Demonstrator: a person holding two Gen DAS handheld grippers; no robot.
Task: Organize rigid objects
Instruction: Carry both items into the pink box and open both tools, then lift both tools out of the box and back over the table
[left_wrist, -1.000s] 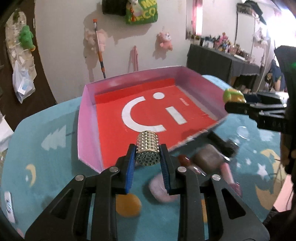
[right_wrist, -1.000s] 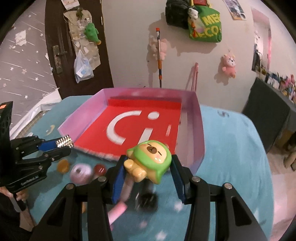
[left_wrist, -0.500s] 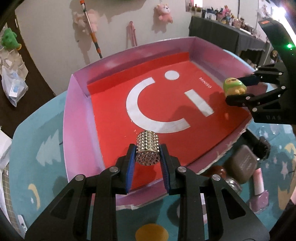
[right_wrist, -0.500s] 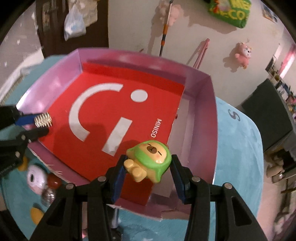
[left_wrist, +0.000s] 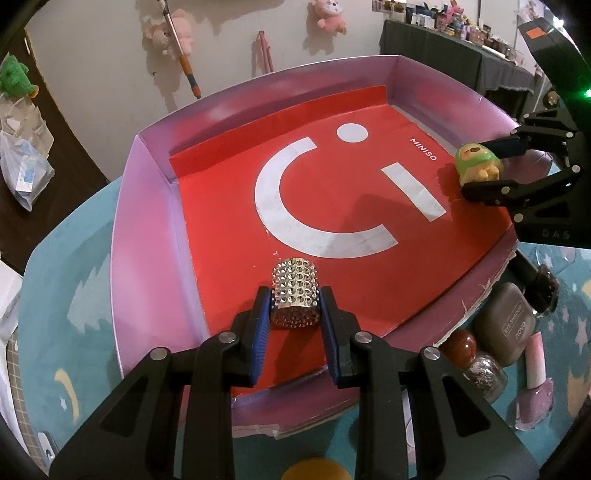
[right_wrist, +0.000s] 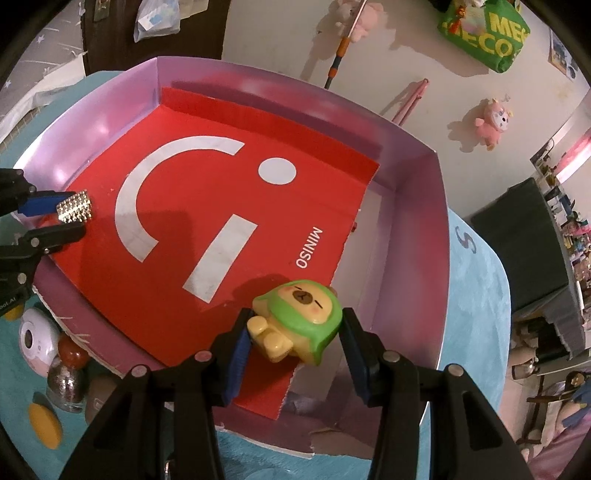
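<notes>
A pink box (left_wrist: 147, 206) with a red floor sits on the teal cloth. My left gripper (left_wrist: 295, 314) has opened its fingers around a studded silver cylinder (left_wrist: 294, 295), which rests on the red floor near the box's near-left side; it also shows in the right wrist view (right_wrist: 74, 211). My right gripper (right_wrist: 291, 343) is open around a green-hooded bear figure (right_wrist: 299, 325), which lies on the floor at the box's right side, with gaps to both fingers. The bear also shows in the left wrist view (left_wrist: 476, 164).
Outside the box's front edge lie a grey eyeshadow case (left_wrist: 506, 325), a glitter bottle (left_wrist: 484, 373), a red ball (left_wrist: 460, 341), a pink nail polish (left_wrist: 533, 384), a white round toy (right_wrist: 35, 336) and an orange oval (right_wrist: 44, 424). The pink walls ring the red floor.
Both grippers moved over the box and lowered. The fingers have opened, so the cylinder and the bear now rest on the red floor.
</notes>
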